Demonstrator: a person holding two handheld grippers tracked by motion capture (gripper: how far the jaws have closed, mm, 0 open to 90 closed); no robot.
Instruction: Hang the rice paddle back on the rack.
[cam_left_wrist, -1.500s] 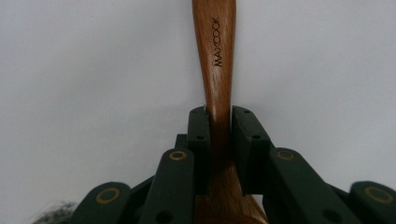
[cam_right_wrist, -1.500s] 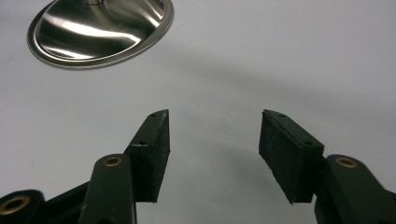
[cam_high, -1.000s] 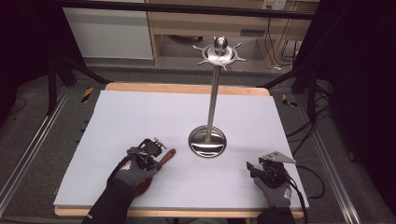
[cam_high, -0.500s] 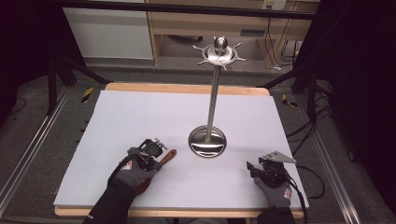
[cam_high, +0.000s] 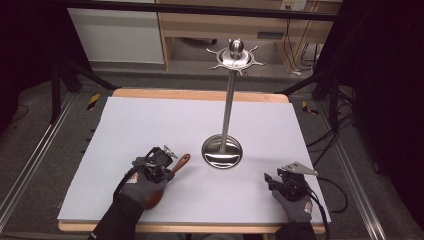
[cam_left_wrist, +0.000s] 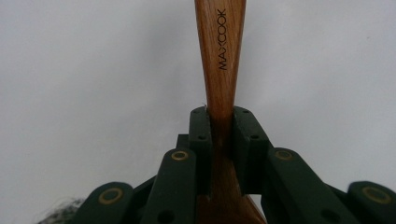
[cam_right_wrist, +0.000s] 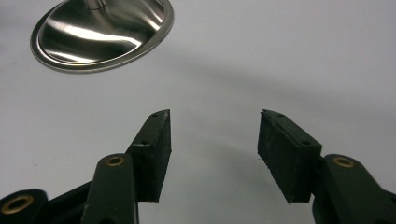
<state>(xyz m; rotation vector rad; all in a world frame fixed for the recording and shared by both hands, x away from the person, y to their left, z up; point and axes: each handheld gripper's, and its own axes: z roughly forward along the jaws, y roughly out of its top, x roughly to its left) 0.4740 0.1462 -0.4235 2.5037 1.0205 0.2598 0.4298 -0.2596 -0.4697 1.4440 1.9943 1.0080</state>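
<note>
Little has shifted since earlier: left gripper (cam_left_wrist: 219, 133) clamps the wooden spoon (cam_left_wrist: 219, 56) near the table's (cam_high: 150, 120) front edge; right gripper (cam_right_wrist: 212, 140) gapes empty; hanging on the stand (cam_high: 228, 100) remains

Left gripper (cam_high: 165, 159) clamps wooden spoon (cam_high: 161, 184) near table's (cam_high: 150, 115) front-left. Steel stand (cam_high: 226, 105) upright at centre, round base beside spoon handle. Right gripper (cam_high: 274, 180) rests front-right, well apart.

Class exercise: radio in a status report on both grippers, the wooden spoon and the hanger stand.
Left gripper shut on wooden spoon handle, spoon lying on the white table. Right gripper open, empty. Steel hanger stand upright mid-table, hooks bare, path unobstructed.
</note>
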